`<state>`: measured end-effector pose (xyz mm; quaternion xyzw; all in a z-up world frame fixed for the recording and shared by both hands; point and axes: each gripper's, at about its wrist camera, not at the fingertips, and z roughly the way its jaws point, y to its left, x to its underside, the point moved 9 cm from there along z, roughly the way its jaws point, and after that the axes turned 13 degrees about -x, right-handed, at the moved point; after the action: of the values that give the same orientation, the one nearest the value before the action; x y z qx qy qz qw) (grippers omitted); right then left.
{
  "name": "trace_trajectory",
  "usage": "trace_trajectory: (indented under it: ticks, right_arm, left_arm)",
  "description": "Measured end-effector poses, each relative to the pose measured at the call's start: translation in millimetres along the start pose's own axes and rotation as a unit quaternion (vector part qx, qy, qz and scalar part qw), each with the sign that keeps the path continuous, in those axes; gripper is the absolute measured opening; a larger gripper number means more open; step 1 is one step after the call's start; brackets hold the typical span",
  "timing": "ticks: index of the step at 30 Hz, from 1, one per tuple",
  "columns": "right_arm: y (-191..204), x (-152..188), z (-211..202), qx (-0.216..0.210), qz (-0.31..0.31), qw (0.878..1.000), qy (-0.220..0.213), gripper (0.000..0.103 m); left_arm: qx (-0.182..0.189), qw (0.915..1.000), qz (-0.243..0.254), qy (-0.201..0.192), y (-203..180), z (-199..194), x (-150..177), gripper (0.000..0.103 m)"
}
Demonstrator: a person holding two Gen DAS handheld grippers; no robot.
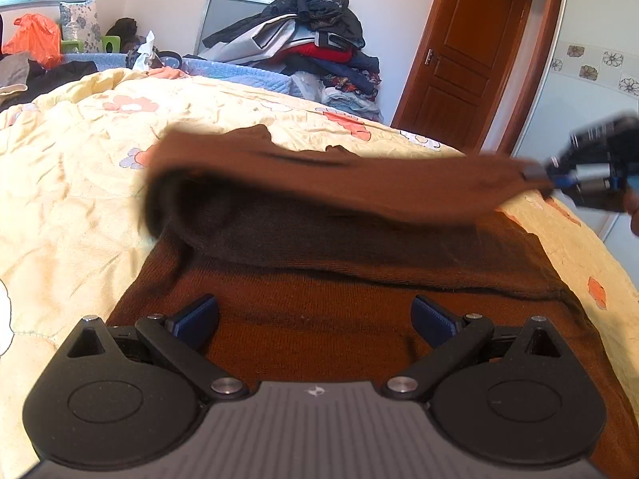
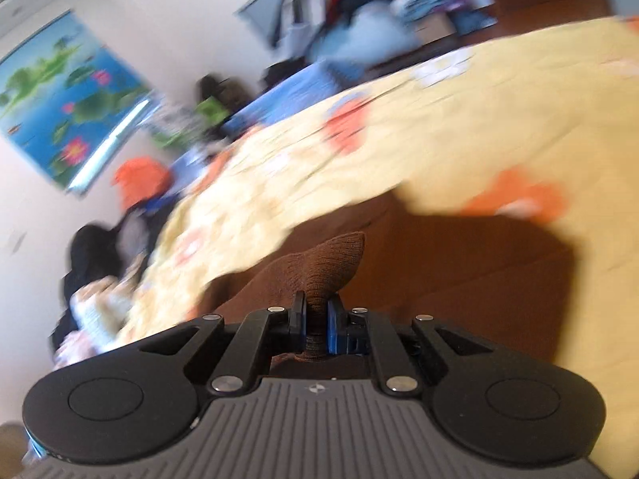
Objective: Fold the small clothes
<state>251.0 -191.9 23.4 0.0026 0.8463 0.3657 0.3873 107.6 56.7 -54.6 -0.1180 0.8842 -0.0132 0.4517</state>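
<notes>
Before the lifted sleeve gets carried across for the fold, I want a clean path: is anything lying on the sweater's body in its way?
Nothing visible does. The right gripper is shut on the brown sleeve, raised above the sweater's body, which shows only bare knit. The open left gripper hovers over the near hem, apart from the sleeve.

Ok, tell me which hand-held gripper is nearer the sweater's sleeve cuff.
Right. The right hand-held gripper is shut on the brown sweater's sleeve cuff. The left hand-held gripper hovers open over the sweater's body, away from the cuff.
</notes>
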Motion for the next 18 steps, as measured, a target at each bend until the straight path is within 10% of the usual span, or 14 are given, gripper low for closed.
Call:
trace_trajectory:
  ticks: [5,12,15,18]
  right_arm:
    - [-72,5,-18,0.063,0.05,0.997,-0.012,0.016]
    - [-67,13,-19,0.051,0.035,0.998,-0.008,0.016]
    - [-81,18,-4,0.086,0.019,0.996,0.018,0.016]
    - [-88,23,-1,0.083,0.034,0.996,0.012,0.016]
  left_arm:
    - [0.004,1.0,-0.005,-0.005,1,-4,-1,0.103]
    - [0.01,0.9952,-0.086,-0.046,37,-18,-58,0.103]
    - [-0.016,0.9937,-0.109,0.02,55,27,-84,0.101]
    - [-0.013,0.9923,-0.094,0.08,54,71,-93,0.058]
